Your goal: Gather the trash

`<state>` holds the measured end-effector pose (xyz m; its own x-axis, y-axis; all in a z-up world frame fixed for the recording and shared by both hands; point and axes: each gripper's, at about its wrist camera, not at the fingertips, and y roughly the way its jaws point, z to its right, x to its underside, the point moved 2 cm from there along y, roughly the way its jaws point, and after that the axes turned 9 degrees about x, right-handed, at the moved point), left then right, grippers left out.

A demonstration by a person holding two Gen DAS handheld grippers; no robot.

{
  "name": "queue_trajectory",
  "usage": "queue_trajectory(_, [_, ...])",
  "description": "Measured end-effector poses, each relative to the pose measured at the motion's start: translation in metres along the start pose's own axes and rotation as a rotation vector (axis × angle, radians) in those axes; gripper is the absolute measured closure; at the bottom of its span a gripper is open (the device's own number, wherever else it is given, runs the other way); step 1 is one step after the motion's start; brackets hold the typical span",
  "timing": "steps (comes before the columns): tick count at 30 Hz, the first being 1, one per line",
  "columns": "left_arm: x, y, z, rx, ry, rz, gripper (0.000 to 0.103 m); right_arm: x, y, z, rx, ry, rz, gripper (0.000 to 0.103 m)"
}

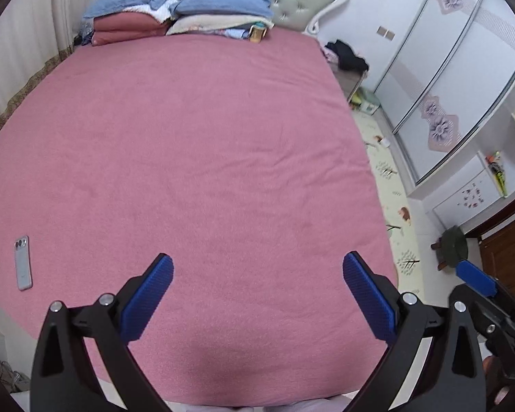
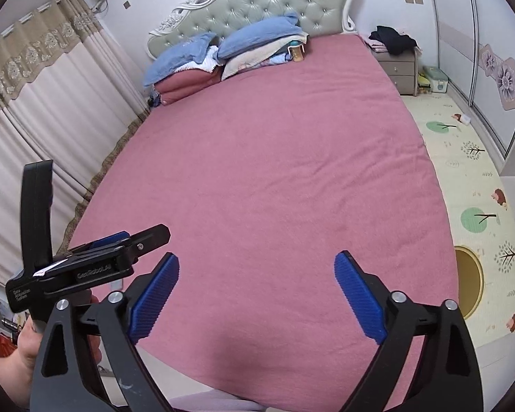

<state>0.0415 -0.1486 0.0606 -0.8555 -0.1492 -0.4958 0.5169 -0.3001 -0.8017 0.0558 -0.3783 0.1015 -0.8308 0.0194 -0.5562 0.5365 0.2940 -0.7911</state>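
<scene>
My left gripper (image 1: 257, 261) hangs open above the foot of a bed with a pink sheet (image 1: 195, 144), nothing between its blue pads. My right gripper (image 2: 256, 257) is open too, over the same end of the pink sheet (image 2: 274, 158), with nothing in it. Each shows in the other's view: the right gripper (image 1: 473, 276) at the right edge, the left gripper (image 2: 120, 243) at the lower left, held by a hand (image 2: 24, 350). A small white scrap (image 1: 384, 141) (image 2: 465, 119) lies on the floor mat by the wardrobe. No trash shows on the sheet.
A phone (image 1: 23, 262) lies on the bed's left side. Pillows and folded bedding (image 1: 175, 13) with a bottle (image 1: 256, 32) are stacked at the headboard. Right of the bed are a play mat (image 2: 463, 178), a nightstand (image 2: 396, 70), a wardrobe (image 1: 463, 79) and a dark green stool (image 1: 455, 240).
</scene>
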Motion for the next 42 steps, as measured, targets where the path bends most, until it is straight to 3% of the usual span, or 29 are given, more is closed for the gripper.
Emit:
queue_trajectory(13, [-0.014,-0.042,0.007,-0.050,0.059,0.104,0.004,0.003,-0.008,-0.017,-0.021,0.057,0.028,0.012])
queue_trajectory(19, [-0.027,-0.055,0.005,-0.004,0.037,0.184,0.004,-0.002,-0.012,-0.012,-0.001,0.082,0.068,0.012])
queue_trajectory(23, [-0.036,-0.055,0.005,0.029,0.022,0.190,0.004,-0.004,-0.012,-0.010,0.018,0.085,0.077,0.012])
queue_trajectory(29, [-0.041,-0.046,0.015,-0.027,0.101,0.191,0.004,-0.004,-0.013,-0.007,0.044,0.079,0.079,0.012])
queue_trajectory(42, [-0.043,-0.033,0.020,-0.042,0.112,0.158,0.004,-0.006,-0.009,-0.004,0.039,0.080,0.062,0.012])
